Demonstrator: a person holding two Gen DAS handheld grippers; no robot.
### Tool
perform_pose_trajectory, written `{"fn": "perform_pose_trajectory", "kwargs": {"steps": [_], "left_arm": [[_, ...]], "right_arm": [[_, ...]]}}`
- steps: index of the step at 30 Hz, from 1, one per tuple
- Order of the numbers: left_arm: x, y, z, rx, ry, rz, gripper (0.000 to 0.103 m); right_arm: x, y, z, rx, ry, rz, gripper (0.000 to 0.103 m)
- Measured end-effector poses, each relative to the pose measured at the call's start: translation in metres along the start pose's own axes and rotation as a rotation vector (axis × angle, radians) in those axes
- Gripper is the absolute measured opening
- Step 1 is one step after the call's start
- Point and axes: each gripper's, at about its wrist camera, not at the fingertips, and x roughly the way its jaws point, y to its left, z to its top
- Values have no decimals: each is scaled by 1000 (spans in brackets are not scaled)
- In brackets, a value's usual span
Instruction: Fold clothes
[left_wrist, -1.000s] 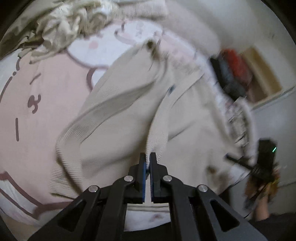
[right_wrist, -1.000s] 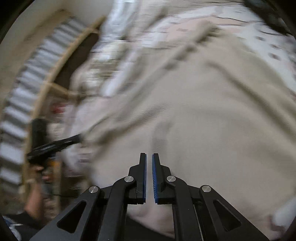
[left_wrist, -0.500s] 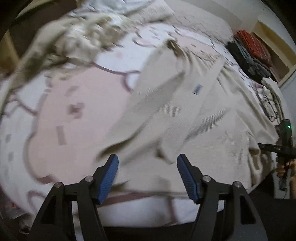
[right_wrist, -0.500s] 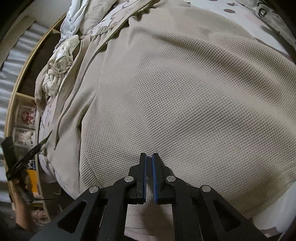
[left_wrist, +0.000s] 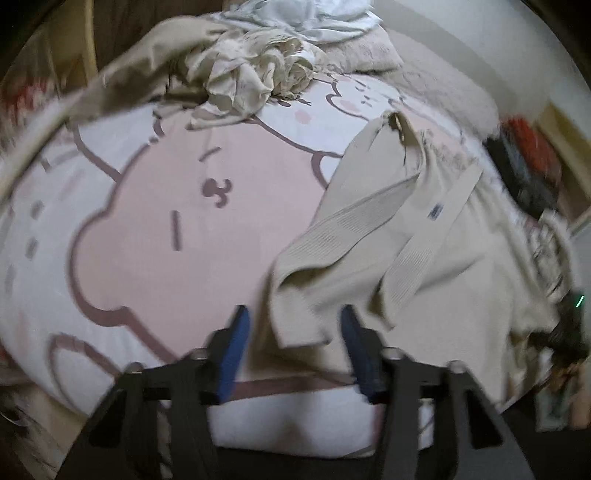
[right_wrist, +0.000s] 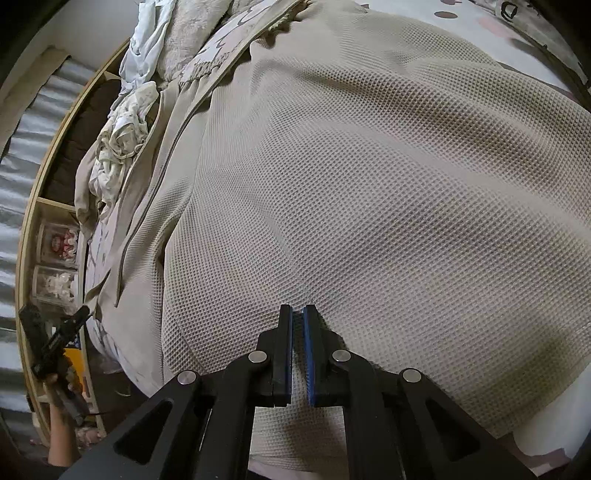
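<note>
Now: beige waffle-knit garment (right_wrist: 369, 177) spread flat on the bedsheet (left_wrist: 147, 229).
Your left gripper (left_wrist: 293, 343) gapes, empty, over the garment's near corner; your right gripper (right_wrist: 297, 347) pinches its hem.

Pink sheet (left_wrist: 147, 236) free; crumpled clothes (left_wrist: 251, 70) block headward.

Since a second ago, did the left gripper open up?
Yes. The left gripper let go of the beige waffle-knit garment and now stands open over the pink cartoon bedsheet.
</note>
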Motion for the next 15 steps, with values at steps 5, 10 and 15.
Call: {"fn": "perform_pose_trajectory", "kwargs": {"steps": [5, 10, 15], "left_arm": [[-20, -26, 17, 116, -111, 133, 3], [-96, -118, 34, 439, -413, 161, 3], [-137, -212, 37, 579, -507, -113, 3]], "right_arm": [[0, -2, 0, -8, 1, -2, 6], [1, 4, 1, -42, 1, -26, 6], [-13, 7, 1, -30, -30, -13, 6]]}}
